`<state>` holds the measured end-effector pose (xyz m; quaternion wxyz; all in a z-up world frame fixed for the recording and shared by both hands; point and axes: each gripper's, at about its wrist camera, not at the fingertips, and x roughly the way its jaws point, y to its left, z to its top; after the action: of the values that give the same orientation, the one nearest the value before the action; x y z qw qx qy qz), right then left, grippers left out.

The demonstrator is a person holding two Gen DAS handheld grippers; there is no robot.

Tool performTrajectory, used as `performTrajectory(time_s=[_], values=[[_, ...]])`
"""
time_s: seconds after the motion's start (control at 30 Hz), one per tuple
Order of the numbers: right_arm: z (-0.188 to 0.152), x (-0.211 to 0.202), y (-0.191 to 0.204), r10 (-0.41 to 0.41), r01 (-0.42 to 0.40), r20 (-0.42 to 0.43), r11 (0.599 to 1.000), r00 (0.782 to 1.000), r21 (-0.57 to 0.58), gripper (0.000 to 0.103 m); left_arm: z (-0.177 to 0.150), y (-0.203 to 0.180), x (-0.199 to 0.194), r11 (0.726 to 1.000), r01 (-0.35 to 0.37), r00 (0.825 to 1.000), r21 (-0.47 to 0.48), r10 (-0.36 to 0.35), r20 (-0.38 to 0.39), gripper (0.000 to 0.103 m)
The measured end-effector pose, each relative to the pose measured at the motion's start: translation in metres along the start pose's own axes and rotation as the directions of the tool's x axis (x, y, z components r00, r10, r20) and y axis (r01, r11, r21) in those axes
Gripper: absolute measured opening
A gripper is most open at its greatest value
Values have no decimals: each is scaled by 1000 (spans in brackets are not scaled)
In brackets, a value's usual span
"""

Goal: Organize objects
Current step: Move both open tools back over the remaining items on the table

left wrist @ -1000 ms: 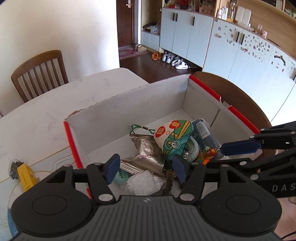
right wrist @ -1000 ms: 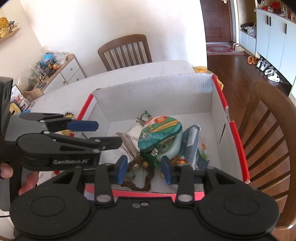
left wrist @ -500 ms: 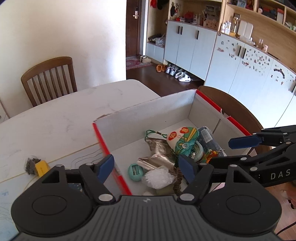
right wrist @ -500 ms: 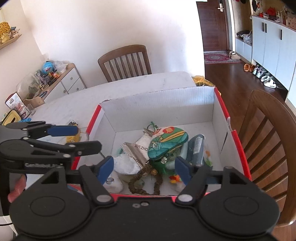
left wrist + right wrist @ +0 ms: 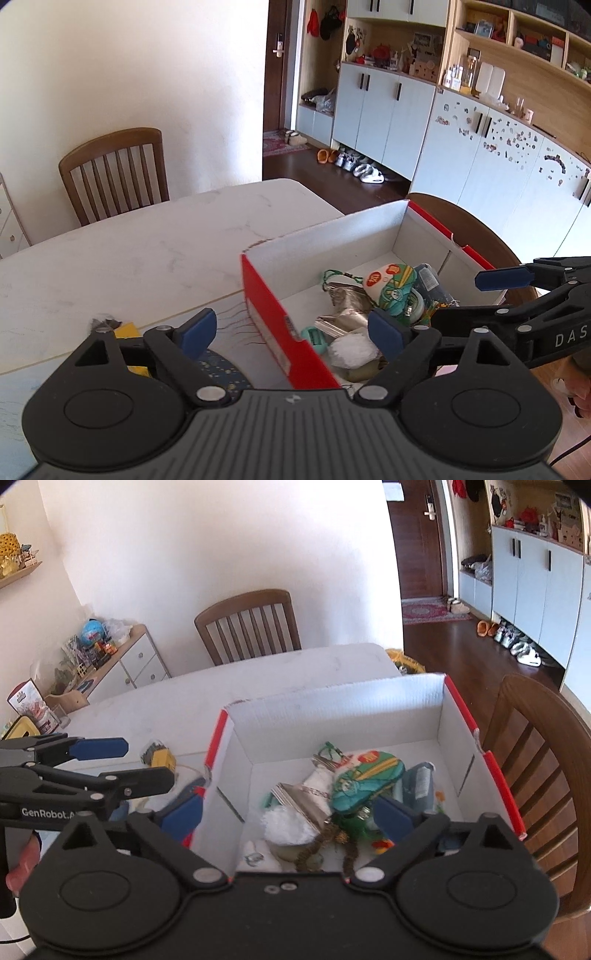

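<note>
Both tongs are released and grasp nothing: the left tongs [image 5: 288,332] stand wide across the red near wall of the box [image 5: 325,236], and the right tongs [image 5: 291,812] hang wide above the near end of the same box [image 5: 332,705]. Inside it lies a heap of small things, among them a green printed pouch [image 5: 364,779], a white fluffy ball [image 5: 288,825], a silver foil packet [image 5: 345,295] and a brown bead string [image 5: 332,840]. One yellow object [image 5: 127,330] is outside the box on the table [image 5: 147,254], just left of and below the left tongs; in the right view it [image 5: 162,758] is beside the box wall, near the left blue fingertip. I judge that this is the next thing to collect, and the left hand is clearly nearer. Its long axis I cannot tell, because the finger covers part of it. The left tongs point forward and down, a little tilted.
</note>
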<state>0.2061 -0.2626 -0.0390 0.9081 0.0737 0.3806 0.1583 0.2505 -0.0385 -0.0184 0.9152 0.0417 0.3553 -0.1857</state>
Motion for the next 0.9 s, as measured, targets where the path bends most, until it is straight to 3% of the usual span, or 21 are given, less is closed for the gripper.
performTrajectory(time_s=[0.27, 0.9], values=[[2, 8, 41, 0, 0, 11, 999, 1000, -35, 102, -5, 42, -13, 999, -36, 999, -34, 37, 39, 103], [8, 70, 150, 46, -57, -70, 984, 997, -166, 102, -29, 170, 4, 985, -94, 995, -148, 97, 18, 103]])
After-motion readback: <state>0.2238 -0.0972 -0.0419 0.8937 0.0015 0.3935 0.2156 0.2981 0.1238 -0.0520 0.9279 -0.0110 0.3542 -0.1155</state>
